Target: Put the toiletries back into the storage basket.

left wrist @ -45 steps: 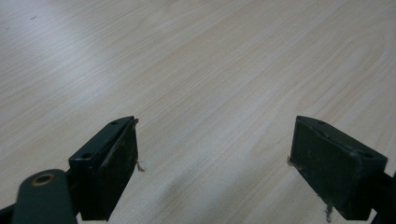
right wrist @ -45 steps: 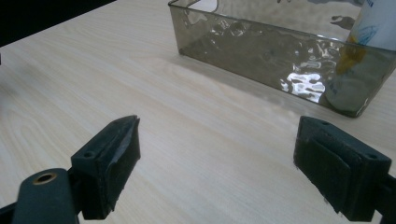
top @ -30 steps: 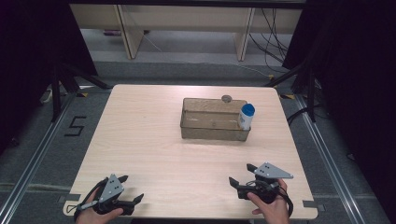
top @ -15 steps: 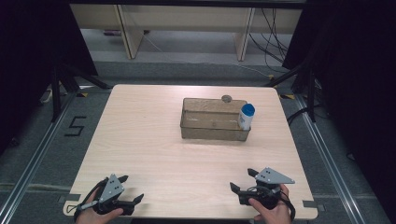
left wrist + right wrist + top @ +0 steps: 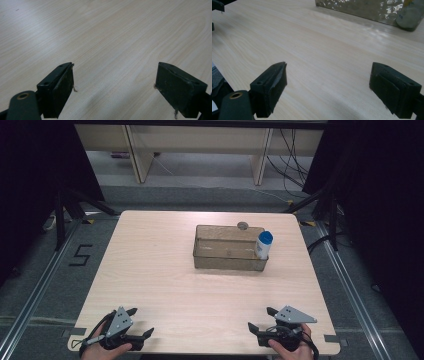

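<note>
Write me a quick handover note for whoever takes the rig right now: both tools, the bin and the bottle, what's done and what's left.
Left tool: open, holding nothing, at the near left edge of the table.
Right tool: open, holding nothing, at the near right edge.
Clear bin: far centre-right of the table; the white bottle with a blue cap stands upright in its right end.
A small round grey thing lies just behind the bin; what it is cannot be told.
Done: the bottle is in the bin.
Left: nothing in hand; both tools are well short of the bin.

Bottle [image 5: 410, 15] blurred behind bin wall [image 5: 362, 10], cut by frame edge; label unreadable.
</note>
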A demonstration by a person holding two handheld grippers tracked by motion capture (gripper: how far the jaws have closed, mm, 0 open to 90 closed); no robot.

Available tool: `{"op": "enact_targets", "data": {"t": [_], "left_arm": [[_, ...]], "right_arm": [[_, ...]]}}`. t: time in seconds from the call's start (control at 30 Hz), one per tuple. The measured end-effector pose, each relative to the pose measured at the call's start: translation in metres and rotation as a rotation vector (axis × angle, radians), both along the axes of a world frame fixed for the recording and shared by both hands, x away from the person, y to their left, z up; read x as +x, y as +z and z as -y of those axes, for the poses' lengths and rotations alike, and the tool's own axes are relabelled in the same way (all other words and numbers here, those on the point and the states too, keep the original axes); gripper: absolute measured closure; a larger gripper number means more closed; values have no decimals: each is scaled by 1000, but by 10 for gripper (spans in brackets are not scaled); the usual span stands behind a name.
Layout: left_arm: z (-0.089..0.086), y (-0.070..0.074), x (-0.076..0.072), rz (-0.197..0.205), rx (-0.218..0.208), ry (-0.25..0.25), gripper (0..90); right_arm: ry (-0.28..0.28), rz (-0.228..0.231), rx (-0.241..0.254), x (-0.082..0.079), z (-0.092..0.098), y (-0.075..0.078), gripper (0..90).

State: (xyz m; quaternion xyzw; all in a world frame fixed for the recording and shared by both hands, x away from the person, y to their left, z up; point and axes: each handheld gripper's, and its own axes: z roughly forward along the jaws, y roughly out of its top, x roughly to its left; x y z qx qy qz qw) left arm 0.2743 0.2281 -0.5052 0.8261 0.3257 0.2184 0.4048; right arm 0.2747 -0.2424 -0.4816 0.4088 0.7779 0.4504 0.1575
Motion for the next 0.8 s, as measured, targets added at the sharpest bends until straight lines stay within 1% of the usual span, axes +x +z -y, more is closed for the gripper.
{"op": "enact_targets", "data": {"t": [0.03,0.07,0.1,0.13,0.17,0.2,0.23,0.27,0.3,0.33,0.37,0.4,0.43,0.47,0.5,0.53,0.6,0.63,0.7,0.73,0.8], "left_arm": [[0,0,0,2,-3,0,147],[0,0,1,9,8,-1,147],[0,0,1,12,8,-3,147],[0,0,1,12,9,-3,147],[0,0,1,11,8,-2,147],[0,0,1,11,9,-2,147],[0,0,1,12,8,-3,147],[0,0,0,5,-3,1,147],[0,0,0,0,-5,2,147],[1,-1,0,5,-10,3,147],[0,0,0,6,-2,0,147],[0,0,0,5,-3,0,147],[0,0,0,5,-3,0,147],[0,0,0,7,4,-1,147],[0,0,1,12,9,-1,147],[0,0,1,12,8,-1,147],[-1,0,1,11,10,-3,147],[-1,0,1,11,9,-4,147],[0,0,1,12,9,-1,147],[0,0,1,12,9,-3,147],[0,0,1,9,9,-3,147]], "right_arm": [[-13,6,4,-2,0,-1,156],[1,4,-5,-2,1,-1,156],[-10,-10,-3,-4,1,0,156],[-4,4,-15,-4,3,-1,156],[-11,-14,-3,-6,2,-1,156],[-15,-7,-2,-6,2,-2,156],[-10,7,-16,-7,4,-1,156],[-9,-5,-13,-9,5,-1,156],[-10,2,-18,-9,5,-1,156],[-21,-29,1,-12,4,-1,156],[-10,1,-11,-11,6,-2,156],[-20,-16,3,-13,5,-2,156],[-5,-7,-9,-12,6,-2,156],[-5,-9,-6,-13,6,-2,156],[-21,-5,-7,-14,5,-3,156],[-15,-2,-16,-15,7,-2,156],[-13,-4,-18,-16,7,-2,156],[-23,-25,-4,-18,6,-2,156],[-15,-8,-21,-18,7,-3,156],[-15,-7,-15,-18,7,-3,156],[-20,-1,-21,-18,7,-4,156]]}}
